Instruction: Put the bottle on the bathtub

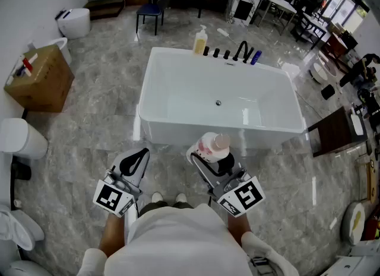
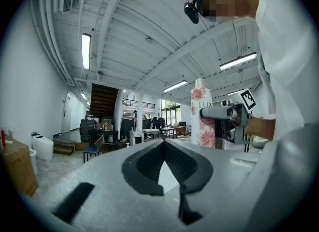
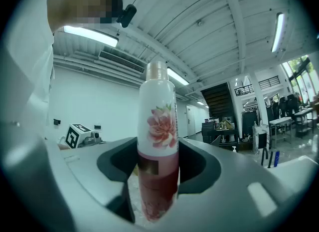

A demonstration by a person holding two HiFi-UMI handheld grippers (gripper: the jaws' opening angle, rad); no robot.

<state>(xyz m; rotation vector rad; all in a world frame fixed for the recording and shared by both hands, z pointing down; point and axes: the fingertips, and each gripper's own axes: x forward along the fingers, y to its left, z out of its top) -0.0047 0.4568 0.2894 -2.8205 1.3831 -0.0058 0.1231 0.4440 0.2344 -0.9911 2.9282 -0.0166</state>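
bottle [image 3: 158, 126], centre frame: stiff, slick, probably light | right gripper [image 3: 158, 173] pinches its lower body | left gripper [image 2: 164, 162] pressed together, empty

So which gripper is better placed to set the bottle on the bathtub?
Right. The right gripper is shut on the bottle, just in front of the bathtub; the left gripper is shut, holding nothing.

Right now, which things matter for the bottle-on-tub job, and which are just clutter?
Job:
- bottle, clamped in the right gripper
- bathtub, just ahead

Lying about:
- cardboard box
- blue chair
- toilet
- yellow pump bottle at the tub's far rim
- left gripper, shut, empty
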